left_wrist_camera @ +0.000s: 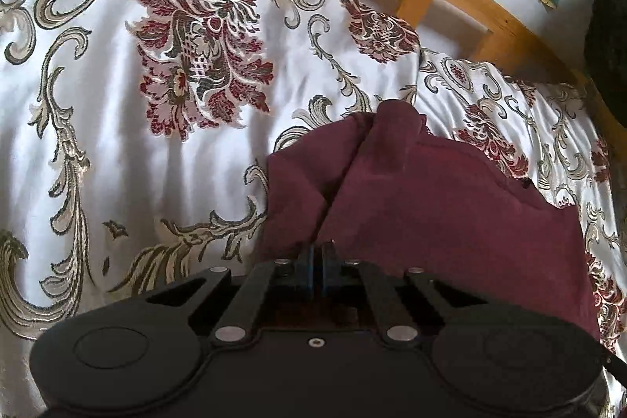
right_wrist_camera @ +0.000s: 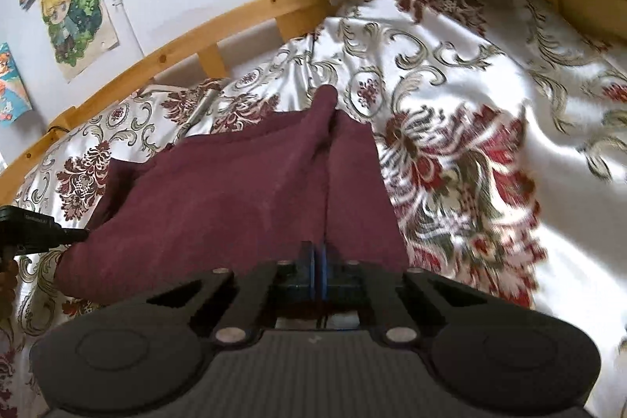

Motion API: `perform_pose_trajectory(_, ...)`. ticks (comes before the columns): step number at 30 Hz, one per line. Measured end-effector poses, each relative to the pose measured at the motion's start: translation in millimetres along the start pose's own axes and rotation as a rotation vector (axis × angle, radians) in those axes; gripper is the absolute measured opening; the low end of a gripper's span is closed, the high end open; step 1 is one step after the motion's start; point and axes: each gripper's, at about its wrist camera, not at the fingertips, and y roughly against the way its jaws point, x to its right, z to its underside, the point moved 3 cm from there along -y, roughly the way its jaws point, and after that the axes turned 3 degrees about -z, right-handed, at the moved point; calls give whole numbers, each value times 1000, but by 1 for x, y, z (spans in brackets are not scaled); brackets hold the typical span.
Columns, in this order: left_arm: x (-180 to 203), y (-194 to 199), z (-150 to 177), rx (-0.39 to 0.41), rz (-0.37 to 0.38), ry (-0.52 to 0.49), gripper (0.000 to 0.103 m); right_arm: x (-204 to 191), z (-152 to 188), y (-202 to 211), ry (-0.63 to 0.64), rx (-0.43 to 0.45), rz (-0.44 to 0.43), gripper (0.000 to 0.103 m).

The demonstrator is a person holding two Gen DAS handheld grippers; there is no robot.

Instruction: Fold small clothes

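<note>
on right wrist view only: wall drawings (right_wrist_camera: 74,22), left gripper (right_wrist_camera: 23,226).

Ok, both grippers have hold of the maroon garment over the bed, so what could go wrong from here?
1. The left gripper and right gripper each pinch only a narrow ridge of the maroon garment, so cloth could slip out mid-fold.
2. The garment hangs bunched in deep creases, so the fold may land crooked.
3. The satin floral bedspread is already rumpled and looks slippery; laying the garment down could drag it or let it slide.
</note>
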Motion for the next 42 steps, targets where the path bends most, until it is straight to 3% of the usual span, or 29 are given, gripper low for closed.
perform_pose_trajectory(4,4,4,-1,12,-7,-7,30,1,2,5,-34,6,-8,3)
perform_pose_trajectory(6,15,8,-3,52,-15,-73,63,2,0,6,-46,22,-21,4)
perform_pose_trajectory(8,28,11,-5,94,-26,-149,75,2,-1,6,-40,31,-29,10)
perform_pose_trajectory(10,44,8,-7,116,-40,-239,75,0,-3,4,-16,41,-30,12)
perform_pose_trajectory(12,58,-3,-9,109,-72,-321,75,-2,-4,2,9,52,-42,22)
perform_pose_trajectory(14,69,-16,-10,98,-136,-403,75,-6,-7,-3,31,64,-68,41)
perform_pose_trajectory(15,72,-21,-10,99,-159,-433,70,-8,-7,-6,43,69,-77,41)
perform_pose_trajectory(16,76,-27,-12,101,-179,-458,62,-10,-9,-10,63,74,-83,42)
perform_pose_trajectory(18,77,-33,-16,108,-190,-461,25,-13,-10,-17,87,71,-88,43)
perform_pose_trajectory(19,74,-34,-19,120,-185,-433,18,-13,-10,-20,87,69,-94,43)
perform_pose_trajectory(20,70,-34,-22,135,-180,-397,8,-11,-9,-22,74,67,-100,39)
perform_pose_trajectory(21,66,-33,-25,151,-174,-364,5,-9,-8,-22,54,73,-100,31)
perform_pose_trajectory(22,61,-31,-28,172,-164,-330,4,-6,-7,-21,36,86,-93,7)
perform_pose_trajectory(25,48,-27,-32,200,-140,-245,3,-2,-8,-13,-5,124,-67,4)
perform_pose_trajectory(28,34,-41,-35,116,-140,-171,4,-4,-5,-9,-13,122,-40,3)
perform_pose_trajectory(30,30,-50,-34,77,-158,-151,10,-3,-2,-9,-34,120,-28,3)
perform_pose_trajectory(37,31,-46,-37,100,-174,-124,24,-5,3,-6,-27,124,-15,3)
perform_pose_trajectory(39,30,-39,-38,110,-177,-112,53,-3,3,-7,-48,123,-26,4)
perform_pose_trajectory(41,34,-30,-36,134,-185,-109,71,-1,2,-8,-55,115,-29,13)
perform_pose_trajectory(42,37,-25,-33,150,-176,-115,75,-1,1,-8,-51,116,-26,15)
